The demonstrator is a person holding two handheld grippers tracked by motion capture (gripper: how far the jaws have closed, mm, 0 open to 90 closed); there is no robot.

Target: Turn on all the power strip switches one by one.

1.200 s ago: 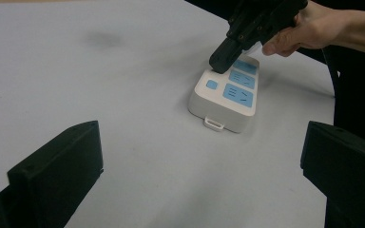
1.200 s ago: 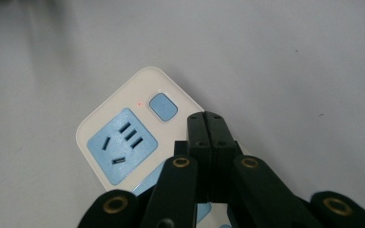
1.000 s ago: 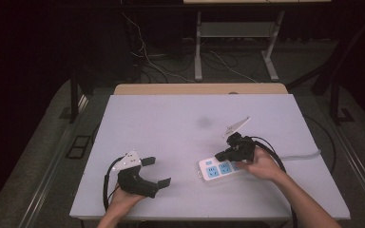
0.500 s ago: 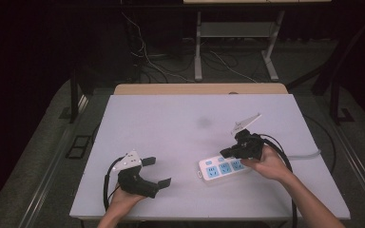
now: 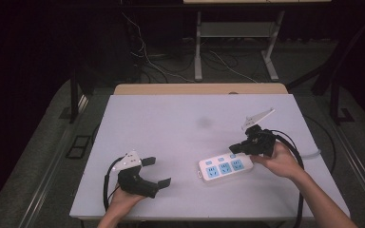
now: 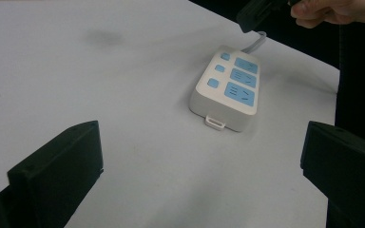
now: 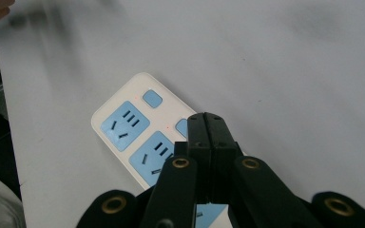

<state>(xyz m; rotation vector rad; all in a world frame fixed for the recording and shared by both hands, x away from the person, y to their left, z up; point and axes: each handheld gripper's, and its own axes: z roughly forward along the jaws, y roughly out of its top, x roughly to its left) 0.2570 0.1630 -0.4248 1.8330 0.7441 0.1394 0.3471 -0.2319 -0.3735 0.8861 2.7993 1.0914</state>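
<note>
A white power strip [image 5: 225, 168] with blue sockets and blue buttons lies on the white table [image 5: 180, 128], right of centre near the front. My right gripper [image 5: 234, 148] hovers just above the strip's right end, shut with nothing between its jaws; in the right gripper view its joined tips [image 7: 208, 124] sit over the strip [image 7: 133, 133]. My left gripper [image 5: 158, 172] rests at the front left, open and empty. In the left gripper view the strip [image 6: 228, 88] lies ahead between the spread jaws, with the right gripper [image 6: 256, 12] above its far end.
The strip's grey cable [image 5: 313, 154] runs off the table's right edge. Beyond the far edge are a wooden board [image 5: 199, 89], floor cables [image 5: 147, 61] and a metal stand [image 5: 237, 33]. The tabletop carries a faint dark smudge [image 5: 203, 122].
My right gripper has lifted and drawn back to the right, from the strip's top toward its right end. The left gripper has stayed put.
</note>
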